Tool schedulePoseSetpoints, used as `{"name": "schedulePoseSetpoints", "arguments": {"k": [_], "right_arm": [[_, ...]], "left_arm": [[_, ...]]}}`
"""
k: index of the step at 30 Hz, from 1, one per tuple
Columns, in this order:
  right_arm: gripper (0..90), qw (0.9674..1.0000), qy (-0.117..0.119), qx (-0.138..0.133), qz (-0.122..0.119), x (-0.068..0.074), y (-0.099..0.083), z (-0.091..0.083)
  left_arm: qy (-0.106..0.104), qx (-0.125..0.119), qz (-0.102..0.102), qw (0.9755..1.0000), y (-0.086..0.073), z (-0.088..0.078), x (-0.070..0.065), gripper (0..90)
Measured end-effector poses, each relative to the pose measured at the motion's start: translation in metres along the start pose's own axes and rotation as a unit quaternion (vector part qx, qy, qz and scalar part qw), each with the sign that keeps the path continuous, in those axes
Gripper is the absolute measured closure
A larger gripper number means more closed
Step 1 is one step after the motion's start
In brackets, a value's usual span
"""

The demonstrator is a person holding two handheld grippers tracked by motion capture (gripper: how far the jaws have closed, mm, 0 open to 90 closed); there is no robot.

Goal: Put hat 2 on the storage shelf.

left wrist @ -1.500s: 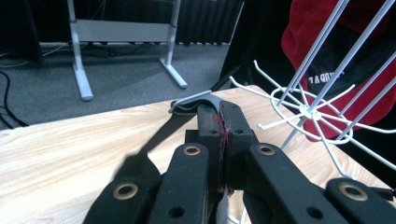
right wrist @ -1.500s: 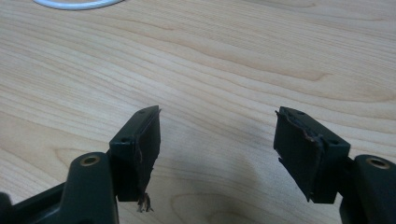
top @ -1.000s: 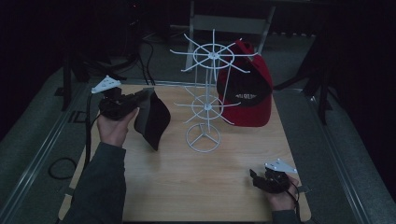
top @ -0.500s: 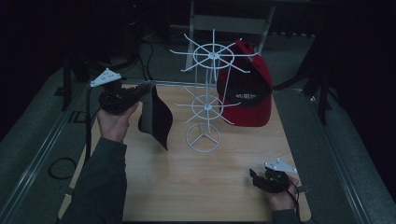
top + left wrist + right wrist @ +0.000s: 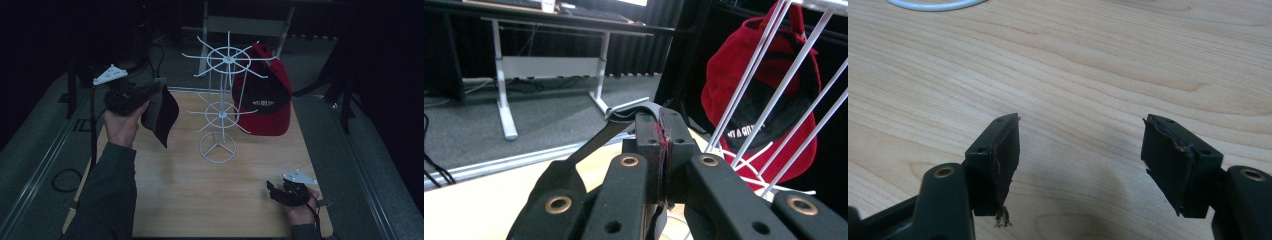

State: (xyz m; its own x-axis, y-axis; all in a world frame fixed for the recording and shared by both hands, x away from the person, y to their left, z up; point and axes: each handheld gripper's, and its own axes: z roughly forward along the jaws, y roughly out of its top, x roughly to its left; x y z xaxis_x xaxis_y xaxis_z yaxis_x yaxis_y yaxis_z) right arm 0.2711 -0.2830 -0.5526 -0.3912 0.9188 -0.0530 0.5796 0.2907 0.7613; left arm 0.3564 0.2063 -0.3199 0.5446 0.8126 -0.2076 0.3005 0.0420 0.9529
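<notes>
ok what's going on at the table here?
A person is working with a hand-held gripper in each hand. The left gripper is shut on a black cap, held up off the table beside the white wire rack. A red cap already hangs on the rack's far right side. The right gripper rests low over the table near its front right corner, jaws open with nothing between them. The black cap is not yet on the rack.
</notes>
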Motion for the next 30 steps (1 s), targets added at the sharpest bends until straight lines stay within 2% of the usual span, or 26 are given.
{"name": "schedulePoseSetpoints", "arguments": {"k": [5, 11, 30], "right_arm": [[31.5, 1.0000, -0.001, 0.001, -0.004, 0.001, 0.001, 0.000], [31.5, 1.0000, -0.001, 0.002, -0.007, 0.002, 0.001, 0.001], [31.4, 0.9999, 0.003, 0.004, -0.011, 0.002, 0.004, 0.005]], "left_arm": [[-0.010, -0.013, 0.000, 0.9999, 0.007, -0.003, -0.004, 89.2], [-0.010, -0.005, 0.012, 0.9999, 0.009, 0.000, -0.010, 89.2], [-0.021, -0.018, 0.020, 0.9994, 0.025, 0.006, -0.025, 89.2]]}}
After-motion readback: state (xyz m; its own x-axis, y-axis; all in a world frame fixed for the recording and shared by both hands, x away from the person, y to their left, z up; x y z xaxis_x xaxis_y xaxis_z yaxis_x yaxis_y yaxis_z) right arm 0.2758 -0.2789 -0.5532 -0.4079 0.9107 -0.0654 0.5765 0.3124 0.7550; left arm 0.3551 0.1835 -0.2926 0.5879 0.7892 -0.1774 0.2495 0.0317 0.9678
